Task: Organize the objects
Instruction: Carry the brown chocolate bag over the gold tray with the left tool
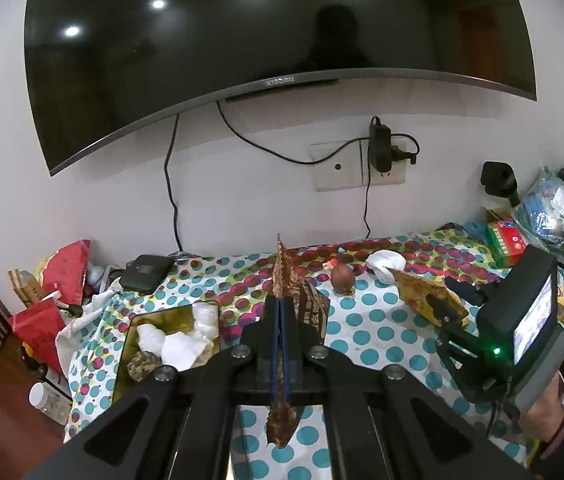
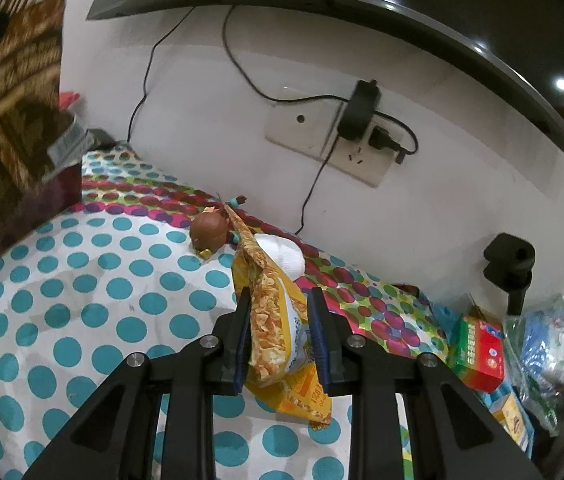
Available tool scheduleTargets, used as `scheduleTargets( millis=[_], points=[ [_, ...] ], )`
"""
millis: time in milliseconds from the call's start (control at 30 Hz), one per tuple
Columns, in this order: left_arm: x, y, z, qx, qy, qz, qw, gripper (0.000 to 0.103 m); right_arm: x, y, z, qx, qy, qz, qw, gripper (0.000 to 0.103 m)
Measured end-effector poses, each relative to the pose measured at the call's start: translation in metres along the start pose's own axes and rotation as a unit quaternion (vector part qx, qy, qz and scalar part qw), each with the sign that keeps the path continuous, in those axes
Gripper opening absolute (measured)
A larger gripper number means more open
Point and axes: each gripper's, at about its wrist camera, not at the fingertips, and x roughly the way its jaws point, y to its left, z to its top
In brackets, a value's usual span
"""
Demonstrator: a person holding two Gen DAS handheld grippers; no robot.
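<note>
My left gripper (image 1: 281,304) is shut on a flat brown patterned packet (image 1: 282,276) that stands edge-on above the polka-dot cloth (image 1: 366,340). My right gripper (image 2: 280,300) holds a yellow snack packet (image 2: 272,320) between its fingers, jaws a packet's width apart; it also shows in the left wrist view (image 1: 426,292) at the right. A small brown round figure (image 1: 342,276) and a white rolled cloth (image 1: 384,264) lie near the wall, also seen in the right wrist view as the brown figure (image 2: 209,229) and white cloth (image 2: 282,256).
A metal tin (image 1: 130,344) with white wrapped lumps sits at left. Red bags (image 1: 62,272) and a black box (image 1: 146,272) crowd the far left. A red-green carton (image 2: 478,352) and plastic bags (image 2: 542,344) sit at right. A TV (image 1: 242,40) and socket (image 1: 358,164) hang above.
</note>
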Motion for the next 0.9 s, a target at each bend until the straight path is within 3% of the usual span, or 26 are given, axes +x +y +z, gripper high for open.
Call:
scheduleTargets(
  millis=[300,600,900],
  points=[
    [-0.018,0.043,0.003,-0.033,-0.003,0.019,0.9993,0.001,0.003,0.012,-0.001,-0.030,0.006,-0.002,1.000,0.024],
    [-0.032,0.096,0.011,-0.054,-0.008,0.064,0.9965,0.001,0.005,0.019,-0.001,-0.045,0.012,-0.006,0.999,0.024],
    [-0.014,0.126,0.006,-0.093,0.024,0.048,0.9942,0.001,0.007,0.025,0.000,-0.062,0.017,-0.012,0.998,0.024]
  ],
)
